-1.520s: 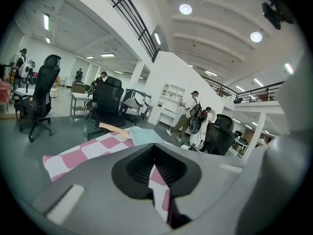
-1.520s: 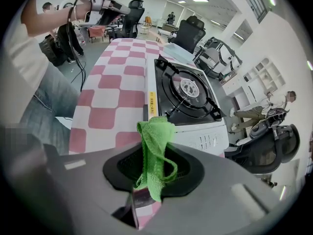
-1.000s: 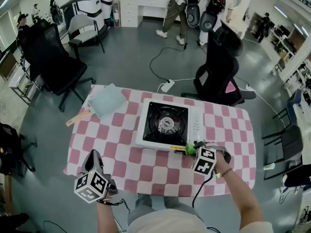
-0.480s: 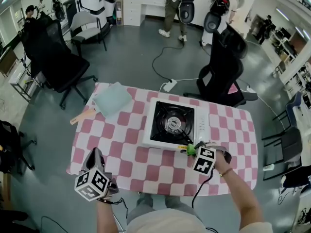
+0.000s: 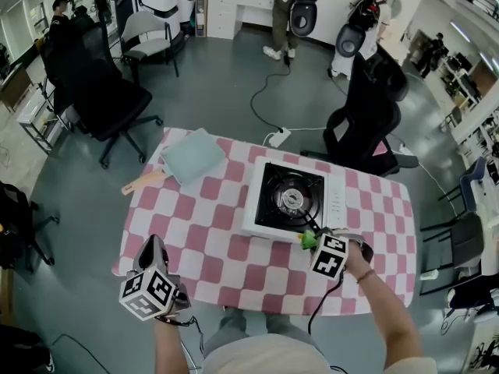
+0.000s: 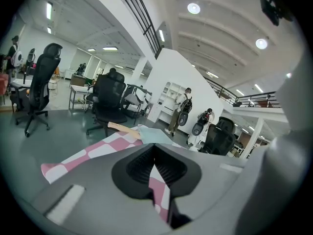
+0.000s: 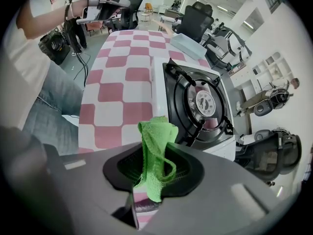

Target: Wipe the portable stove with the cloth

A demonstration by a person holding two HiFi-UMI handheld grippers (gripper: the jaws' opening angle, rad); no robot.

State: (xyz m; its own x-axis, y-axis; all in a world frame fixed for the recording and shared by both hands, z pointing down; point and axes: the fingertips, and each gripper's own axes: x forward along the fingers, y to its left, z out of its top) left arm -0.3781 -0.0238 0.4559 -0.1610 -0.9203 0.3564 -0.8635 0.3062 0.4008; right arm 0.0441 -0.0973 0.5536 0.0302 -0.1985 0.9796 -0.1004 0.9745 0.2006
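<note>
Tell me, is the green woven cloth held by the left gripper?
No, the green woven cloth is pinched in the right gripper, while the left gripper holds nothing.

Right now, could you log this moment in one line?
right gripper shut on green cloth; at portable stove edge; left gripper shut, empty

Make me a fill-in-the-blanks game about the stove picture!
The right hand-held gripper pinches a ___ cloth.
The stove sits on a table checked white and ___.
The left hand-held gripper is shut and holds ___.
Missing words: green, pink, nothing.
</note>
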